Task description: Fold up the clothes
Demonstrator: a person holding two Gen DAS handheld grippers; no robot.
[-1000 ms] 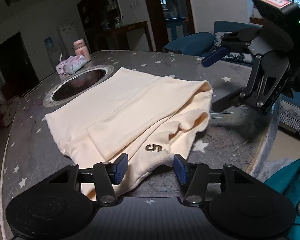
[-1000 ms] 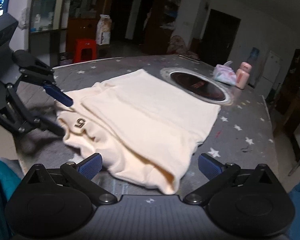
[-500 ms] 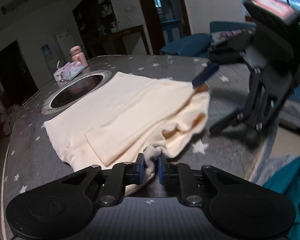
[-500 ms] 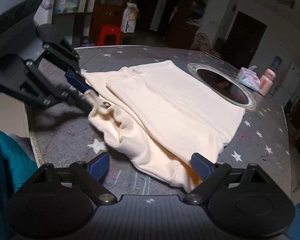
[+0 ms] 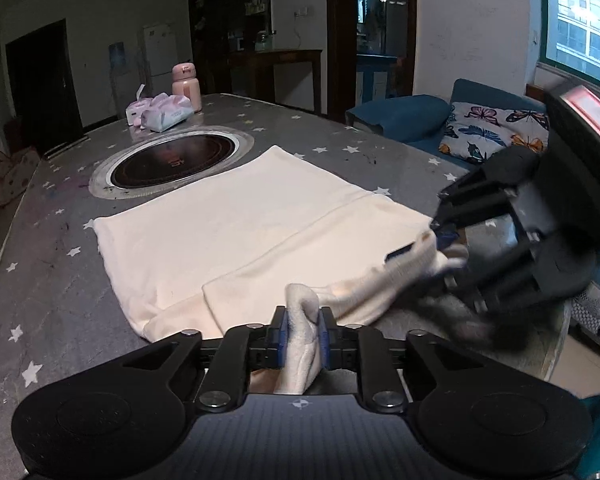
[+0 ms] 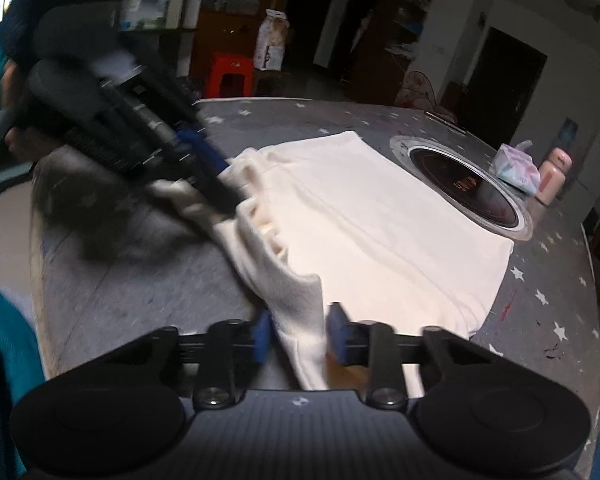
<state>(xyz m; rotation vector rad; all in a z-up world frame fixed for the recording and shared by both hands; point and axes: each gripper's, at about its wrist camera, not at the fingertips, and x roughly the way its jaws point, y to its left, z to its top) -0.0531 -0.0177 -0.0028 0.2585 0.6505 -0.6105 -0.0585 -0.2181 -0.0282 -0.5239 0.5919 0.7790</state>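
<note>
A cream garment (image 5: pixel 236 236) lies partly folded on the grey star-patterned table (image 5: pixel 52 280); it also shows in the right wrist view (image 6: pixel 372 216). My left gripper (image 5: pixel 302 336) is shut on a bunched corner of the garment at its near edge. My right gripper (image 6: pixel 300 336) has its blue pads either side of another bunched corner, nearly closed on the cloth. In the left wrist view the right gripper (image 5: pixel 428 244) shows blurred at the garment's right corner. In the right wrist view the left gripper (image 6: pixel 216 176) shows blurred at the far left corner.
A round inset cooktop (image 5: pixel 172 160) sits in the table beyond the garment. A tissue pack (image 5: pixel 160 110) and a pink bottle (image 5: pixel 186 88) stand at the far end. The table edge (image 5: pixel 556 344) runs close on the right, with a blue sofa (image 5: pixel 440 124) beyond.
My left gripper closed on the garment's near corner and lifted it. My right gripper moved in from open and closed around the other corner.
</note>
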